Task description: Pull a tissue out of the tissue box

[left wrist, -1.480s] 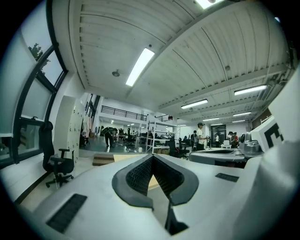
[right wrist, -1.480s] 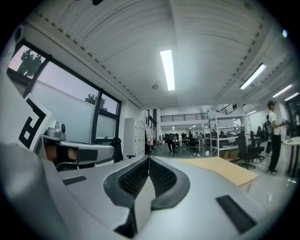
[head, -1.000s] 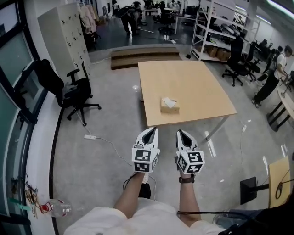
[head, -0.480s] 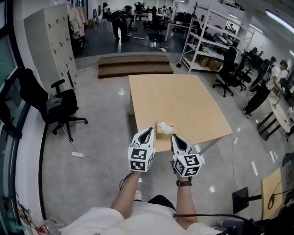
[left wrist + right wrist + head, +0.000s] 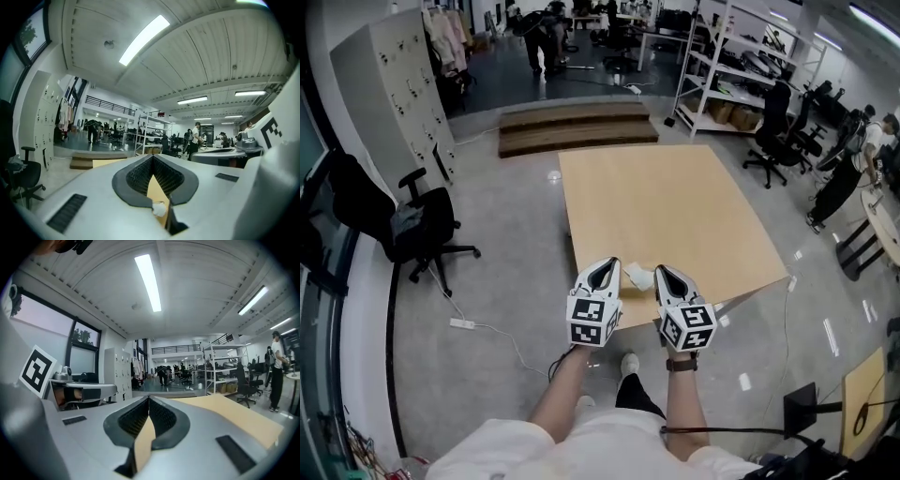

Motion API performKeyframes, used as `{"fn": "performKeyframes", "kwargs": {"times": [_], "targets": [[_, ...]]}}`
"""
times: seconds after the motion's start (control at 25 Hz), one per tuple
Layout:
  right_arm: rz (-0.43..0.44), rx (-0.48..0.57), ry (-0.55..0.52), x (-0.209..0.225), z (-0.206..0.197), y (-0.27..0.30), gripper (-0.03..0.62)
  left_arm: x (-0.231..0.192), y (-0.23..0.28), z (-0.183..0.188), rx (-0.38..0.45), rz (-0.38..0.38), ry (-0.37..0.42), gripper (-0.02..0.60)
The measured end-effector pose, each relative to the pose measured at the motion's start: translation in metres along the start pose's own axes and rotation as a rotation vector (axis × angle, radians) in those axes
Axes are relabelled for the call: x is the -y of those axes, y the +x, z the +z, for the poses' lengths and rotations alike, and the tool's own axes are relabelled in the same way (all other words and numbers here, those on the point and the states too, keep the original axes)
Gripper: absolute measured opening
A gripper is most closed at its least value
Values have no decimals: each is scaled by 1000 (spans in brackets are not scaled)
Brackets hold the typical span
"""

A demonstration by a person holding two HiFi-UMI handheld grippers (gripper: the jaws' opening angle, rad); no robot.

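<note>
A small tan tissue box (image 5: 638,278) with a white tissue sticking out of its top sits near the front edge of the light wooden table (image 5: 675,202). In the head view it shows between the tips of my two grippers, partly hidden by them. My left gripper (image 5: 611,263) is shut and empty, just left of the box. My right gripper (image 5: 659,269) is shut and empty, just right of it. In the left gripper view the white tissue (image 5: 160,209) shows below the closed jaws of the left gripper (image 5: 153,158). The right gripper (image 5: 148,399) points level over the table (image 5: 234,416).
A black office chair (image 5: 427,230) stands to the left, with a power strip (image 5: 461,323) and cable on the floor. Low wooden steps (image 5: 577,127) lie beyond the table. Shelving (image 5: 722,80) and office chairs with a person (image 5: 844,183) stand to the right. Grey lockers (image 5: 380,84) line the left wall.
Both grippers have come forward together toward the table. The tissue box, well ahead of them before, now lies between their tips at the table's front edge. Both stay shut.
</note>
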State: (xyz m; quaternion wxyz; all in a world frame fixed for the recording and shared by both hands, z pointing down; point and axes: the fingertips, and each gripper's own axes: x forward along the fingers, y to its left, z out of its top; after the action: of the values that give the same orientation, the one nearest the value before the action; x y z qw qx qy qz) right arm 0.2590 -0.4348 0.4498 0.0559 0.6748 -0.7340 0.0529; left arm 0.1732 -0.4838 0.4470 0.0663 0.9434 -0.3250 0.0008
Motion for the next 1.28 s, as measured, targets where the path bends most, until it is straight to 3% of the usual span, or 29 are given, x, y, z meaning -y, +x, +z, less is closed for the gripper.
{"fn": "performKeyframes", "kwargs": {"times": [0.4,0.64,0.92,1.04,1.28], "targets": [[83,46,-59,100,58,87,3,-13,119,52,55,36,54,0],[133,-32,-109,154,43,122,3,-12,172,32,0,62,49,0],[218,-123,-132,192,-7,147,3,-11,200,-19,-113,120,50,0],[277,-187,-133,176,-24,160,3,-33,205,-30,-161,128,26,0],[415,-359,-244,133,-76,173,5,-55,206,-55,-214,101,-26,0]]}}
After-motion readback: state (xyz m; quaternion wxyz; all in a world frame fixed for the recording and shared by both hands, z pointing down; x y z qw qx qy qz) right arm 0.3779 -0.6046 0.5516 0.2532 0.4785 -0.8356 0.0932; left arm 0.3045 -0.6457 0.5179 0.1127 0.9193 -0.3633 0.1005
